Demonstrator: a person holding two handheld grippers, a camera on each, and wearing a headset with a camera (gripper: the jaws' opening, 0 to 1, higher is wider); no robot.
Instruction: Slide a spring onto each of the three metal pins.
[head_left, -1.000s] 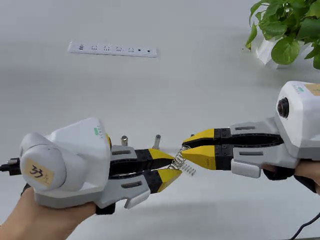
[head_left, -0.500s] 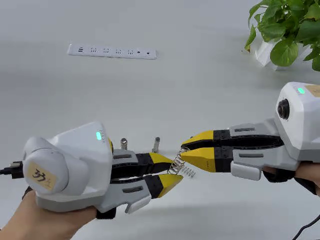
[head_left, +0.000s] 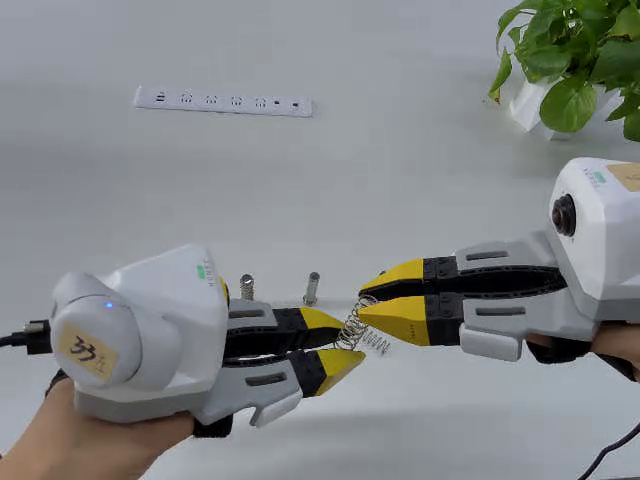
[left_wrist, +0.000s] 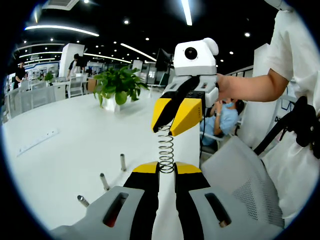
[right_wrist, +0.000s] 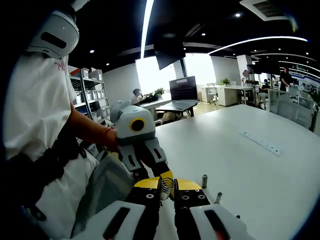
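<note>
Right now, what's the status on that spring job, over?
Left gripper and right gripper both shut on one spring, an end each. Three pins look bare, upright. Nothing blocking them.

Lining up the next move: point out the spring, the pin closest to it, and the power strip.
spring (left_wrist: 166, 150), left gripper view, middle coils.
pin (head_left: 312, 288), head view, mid-shaft.
power strip (head_left: 224, 100), head view, centre of its top face.

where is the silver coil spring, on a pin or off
Off: the silver coil spring is pinched between the left gripper and right gripper; three metal pins stand bare.
</note>
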